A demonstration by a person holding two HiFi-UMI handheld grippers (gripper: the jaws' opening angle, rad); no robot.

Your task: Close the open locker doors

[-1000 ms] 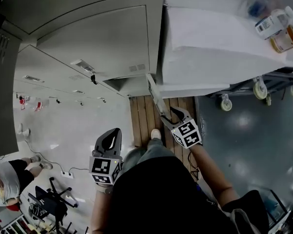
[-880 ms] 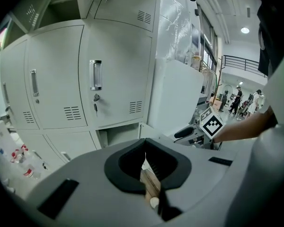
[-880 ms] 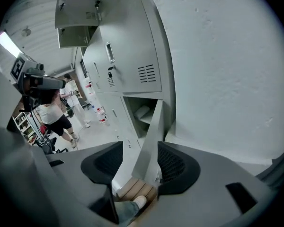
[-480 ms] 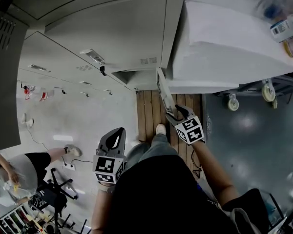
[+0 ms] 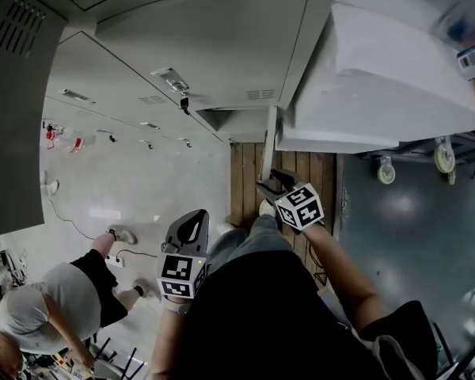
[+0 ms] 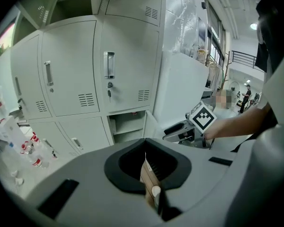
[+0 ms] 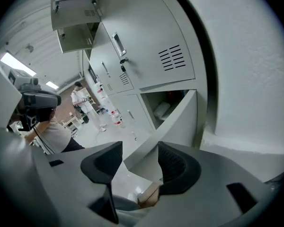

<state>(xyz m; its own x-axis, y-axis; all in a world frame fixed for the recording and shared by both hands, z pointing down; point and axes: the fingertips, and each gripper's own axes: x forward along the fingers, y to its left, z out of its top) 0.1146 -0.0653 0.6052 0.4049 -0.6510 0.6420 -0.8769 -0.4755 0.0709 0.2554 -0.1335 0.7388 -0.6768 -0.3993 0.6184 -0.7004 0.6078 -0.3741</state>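
Locker door, ajar at centre frame, sits between the parted jaws of the right gripper while the left gripper is pinched closed; unclamped, the edge could slip free mid-swing.

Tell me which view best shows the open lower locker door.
Right gripper view: the open door crosses mid-frame, between the right hand-held gripper's spread jaws, its compartment behind. In the left gripper view the door is small and oblique; in the head view, a thin edge-on strip.
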